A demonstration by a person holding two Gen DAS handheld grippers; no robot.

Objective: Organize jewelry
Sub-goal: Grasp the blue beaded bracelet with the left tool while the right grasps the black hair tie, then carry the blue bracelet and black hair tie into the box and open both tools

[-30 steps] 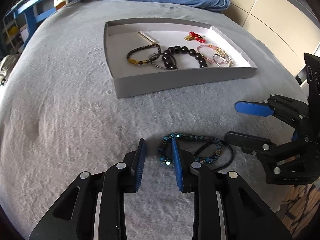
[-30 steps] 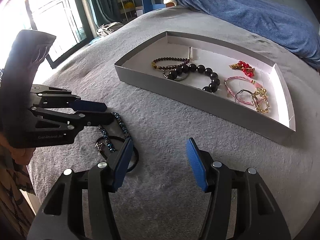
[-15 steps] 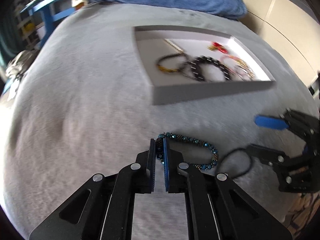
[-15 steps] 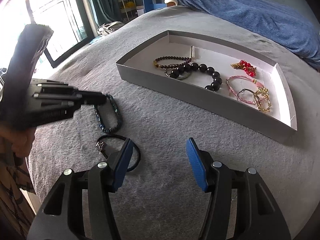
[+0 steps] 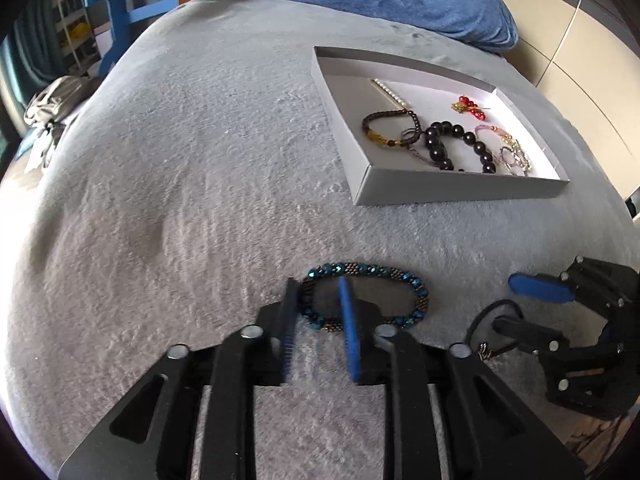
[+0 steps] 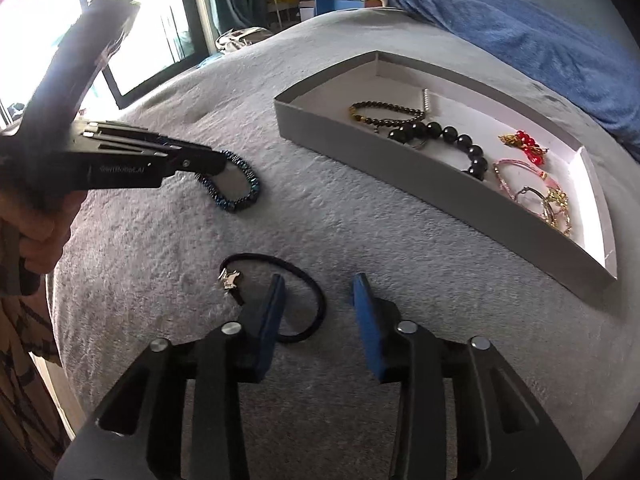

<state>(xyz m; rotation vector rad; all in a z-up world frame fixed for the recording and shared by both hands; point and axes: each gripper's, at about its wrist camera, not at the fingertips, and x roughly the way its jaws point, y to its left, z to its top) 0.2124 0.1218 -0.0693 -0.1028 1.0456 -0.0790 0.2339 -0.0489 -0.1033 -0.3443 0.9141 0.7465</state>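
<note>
**Now untangled: two separate picks instead of one knot**

Just dragged the blue beaded bracelet (image 5: 362, 270) leftward across the grey bedspread (image 5: 200, 200) with the left gripper (image 5: 317, 285), clear of the black cord loop (image 6: 320, 304) overlapping it a second ago. Shows bare fabric between the two pieces now.

Have just been opening the left jaws after a tight pinch half a second back. Holds them spread now, with the bracelet's left end lying slack between the pads at bottom centre of the left wrist view. Lies flat on the fabric, gripped by nothing.

Have just been narrowing the right gripper (image 6: 319, 278) too, yet not onto anything. Straddles the right-hand curve of the cord at lower centre of the right wrist view, pads apart and seemingly not pressing it.

Leaves the white tray (image 5: 460, 192) at upper right in both views, well apart from both pieces and already holding several bracelets and beads.

Looks like the separating step is done. Probably calls next for a fresh, firm clamp on each piece before any carry to the tray. Risks a snag on the plush fabric if lifted by a loose hold.
</note>
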